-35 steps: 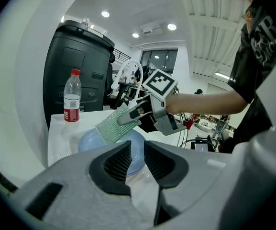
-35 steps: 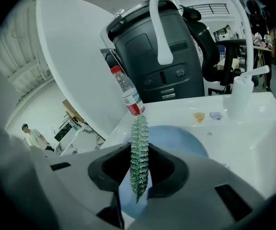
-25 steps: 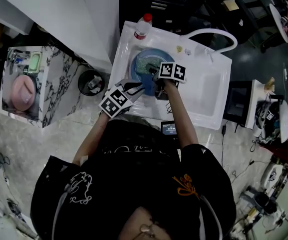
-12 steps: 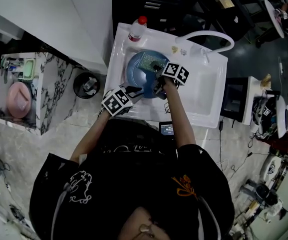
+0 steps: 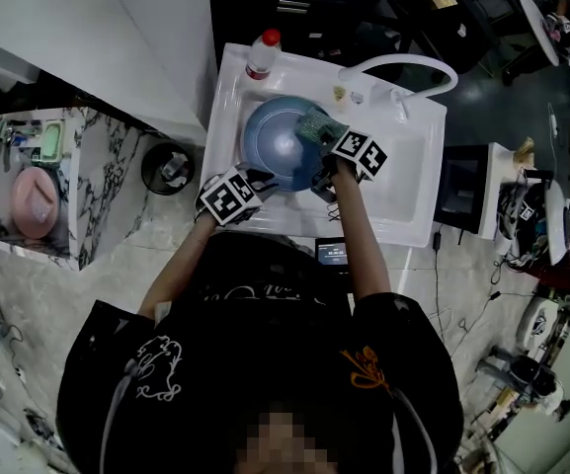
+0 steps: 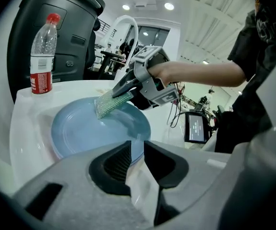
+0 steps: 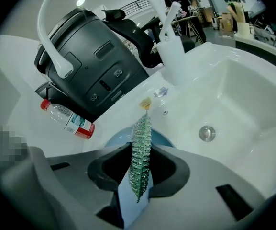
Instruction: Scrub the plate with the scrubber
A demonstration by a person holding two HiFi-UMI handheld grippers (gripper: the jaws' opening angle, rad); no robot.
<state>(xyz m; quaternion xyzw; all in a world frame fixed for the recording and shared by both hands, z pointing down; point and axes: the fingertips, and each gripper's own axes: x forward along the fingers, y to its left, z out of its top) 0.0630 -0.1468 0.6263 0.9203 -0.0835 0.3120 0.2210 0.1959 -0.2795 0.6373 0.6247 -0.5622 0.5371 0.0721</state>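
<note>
Centre-left: left gripper (image 5: pixel 268 180) jaws pinching near rim of blue plate (image 5: pixel 275 146) in white sink (image 5: pixel 413 200). Right of it: right gripper (image 5: pixel 324 138) jaws clamped on green mesh scrubber (image 5: pixel 316 124) at upper-right rim. Scrubbing apparently under way; next move calls for sweeping across face.

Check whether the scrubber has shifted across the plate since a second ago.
Yes. The scrubber moved from the plate's middle to its rim on the faucet side.
</note>
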